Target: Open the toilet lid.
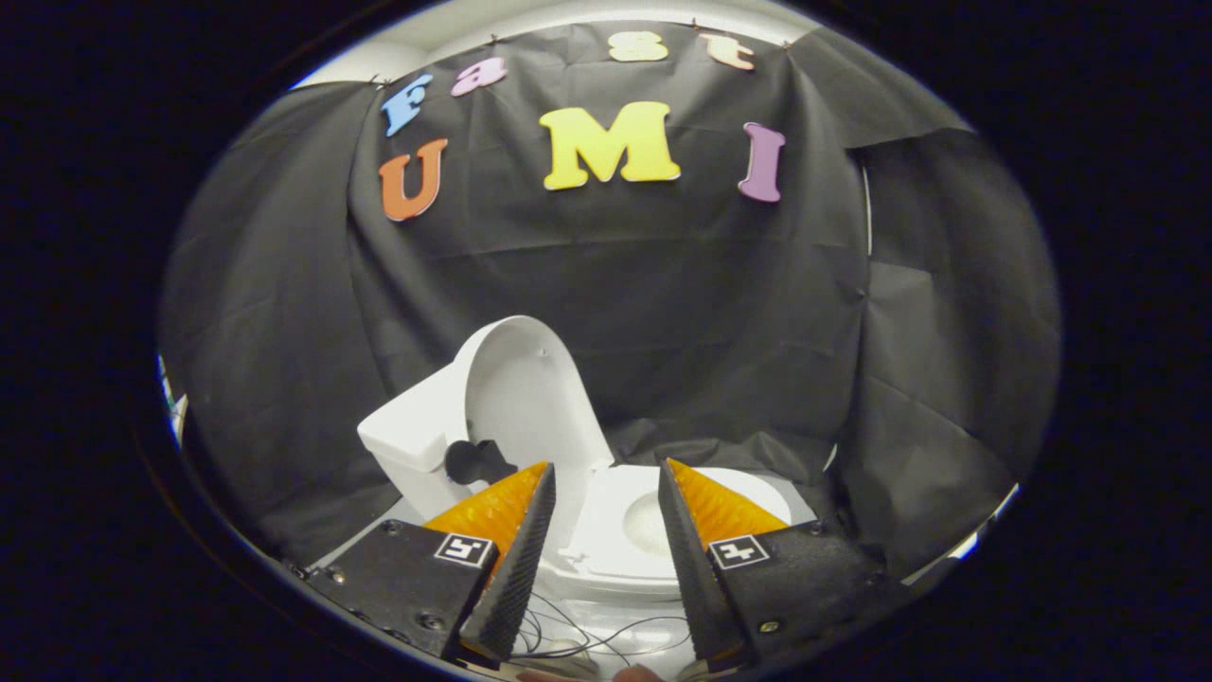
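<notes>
Looking along our gripper (606,493), we find its two fingers spread well apart with nothing between their ribbed black inner faces; the claw is released and grips nothing. The left finger (516,549) and the right finger (696,549) both taper to orange-backed tips that rise and lean slightly toward each other, and each black finger base carries a small square black-and-white marker. We hold the tool low and roughly level, aimed slightly downward at the toilet (568,493), with the fingertips short of the bowl and touching no part of it. At the very bottom, between the finger bases, a sliver of a hand (625,673) shows, too little to tell its pose.

Just ahead, seen through the gap, the white seat (615,540) lies flat around the bowl opening. Beyond the left fingertip, the toilet lid (530,398) stands raised, upright and leaning back against the white tank (412,440), its pale underside facing us. A dark knob-like part (473,461) sits on the tank's side, just behind the left tip. Thin dark wires (587,630) trail over the pale floor (606,654) below the bowl's front. Black cloth (710,313) hangs behind and around the toilet.
</notes>
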`<act>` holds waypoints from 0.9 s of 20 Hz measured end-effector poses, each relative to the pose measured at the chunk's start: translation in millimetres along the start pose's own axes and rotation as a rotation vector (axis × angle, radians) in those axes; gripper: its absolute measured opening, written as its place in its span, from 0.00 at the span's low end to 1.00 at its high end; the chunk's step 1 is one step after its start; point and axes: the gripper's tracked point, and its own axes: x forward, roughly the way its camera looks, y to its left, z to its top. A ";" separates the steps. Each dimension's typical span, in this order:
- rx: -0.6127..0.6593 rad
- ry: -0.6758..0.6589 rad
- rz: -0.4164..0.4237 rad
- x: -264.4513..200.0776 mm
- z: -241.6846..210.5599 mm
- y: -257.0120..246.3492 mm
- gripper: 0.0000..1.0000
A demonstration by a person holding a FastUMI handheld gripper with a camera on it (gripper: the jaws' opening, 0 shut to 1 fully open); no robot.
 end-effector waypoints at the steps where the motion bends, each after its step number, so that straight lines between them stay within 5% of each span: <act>1: 0.010 -0.012 0.000 -7.0 3.6 -6.5 0.69; 10: 0.015 -0.088 -0.024 -54.3 9.9 -63.5 0.72; 18: -0.076 -0.155 -0.099 -89.2 5.8 -123.0 0.95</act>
